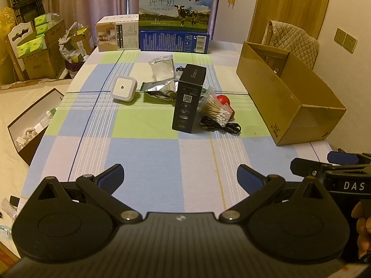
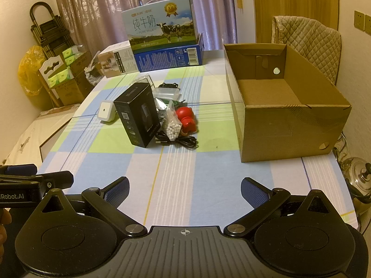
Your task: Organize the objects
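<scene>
Checkered tablecloth [image 1: 143, 148] fills most of the left wrist view, and the left gripper [image 1: 180, 178] hovers over its near end with both blue-padded fingers spread wide, nothing between them, just bare cloth with lots of free room ahead. Clutter sits mid-table in one bunch: a black box [image 1: 189, 98] standing upright, a bag of cotton swabs [image 1: 216, 111] leaning right beside it, a red toy [image 1: 223, 99] peeking out behind the swabs, a black cable [image 1: 222, 126] coiled in front, a foil pouch [image 1: 160, 89] and a clear packet [image 1: 162, 68] behind, and a white night light [image 1: 123, 88] a bit apart on the left. The open cardboard box [image 1: 289, 106] sits at the table's right edge, well apart from the pile. Milk carton [image 1: 176, 7] is stacked on a blue box at the far edge. Switching to the right wrist view, the right gripper [image 2: 185, 191] is also spread fully, holding nothing, above the near strip of cloth. Here the cardboard box [image 2: 294, 134] shows its empty inside, with an open lane of cloth between it and the cluster of black box [image 2: 136, 118], swabs [image 2: 172, 125], red toy [image 2: 186, 118] and cable [image 2: 178, 142]. The other gripper's tip pokes in at the left edge.
</scene>
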### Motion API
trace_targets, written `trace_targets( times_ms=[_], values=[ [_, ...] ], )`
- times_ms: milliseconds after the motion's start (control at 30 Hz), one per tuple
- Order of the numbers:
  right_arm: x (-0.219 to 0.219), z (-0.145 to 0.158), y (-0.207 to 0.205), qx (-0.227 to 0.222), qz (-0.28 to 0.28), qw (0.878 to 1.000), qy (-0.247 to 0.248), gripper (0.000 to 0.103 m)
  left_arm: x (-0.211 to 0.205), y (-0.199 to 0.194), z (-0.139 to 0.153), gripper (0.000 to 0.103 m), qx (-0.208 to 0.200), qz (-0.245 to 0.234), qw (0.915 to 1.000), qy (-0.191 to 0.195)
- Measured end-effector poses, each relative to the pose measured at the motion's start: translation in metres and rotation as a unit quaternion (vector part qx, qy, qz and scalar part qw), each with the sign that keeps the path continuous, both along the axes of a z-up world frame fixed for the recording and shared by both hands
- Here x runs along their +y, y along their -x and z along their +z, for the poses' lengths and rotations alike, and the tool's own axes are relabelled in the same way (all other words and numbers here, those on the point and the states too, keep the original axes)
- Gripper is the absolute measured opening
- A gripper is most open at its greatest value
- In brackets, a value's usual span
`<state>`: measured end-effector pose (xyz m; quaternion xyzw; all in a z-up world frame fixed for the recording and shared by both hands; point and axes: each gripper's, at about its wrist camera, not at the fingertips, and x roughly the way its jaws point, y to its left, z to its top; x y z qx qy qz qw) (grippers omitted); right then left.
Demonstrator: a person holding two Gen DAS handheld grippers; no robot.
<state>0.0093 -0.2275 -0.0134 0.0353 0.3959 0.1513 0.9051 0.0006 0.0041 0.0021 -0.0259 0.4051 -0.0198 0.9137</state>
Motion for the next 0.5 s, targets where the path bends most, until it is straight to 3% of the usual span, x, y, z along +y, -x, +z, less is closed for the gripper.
trace_targets(
  times_ms=[500],
  values=[
    [0.0014,-0.0037,-0.0023,-0.001,0.002,1.000,0.003,0.100,0.0004,-0.0009,-0.0005,0.102,0.001,-0.001,1.0000,-0.001]
  ],
)
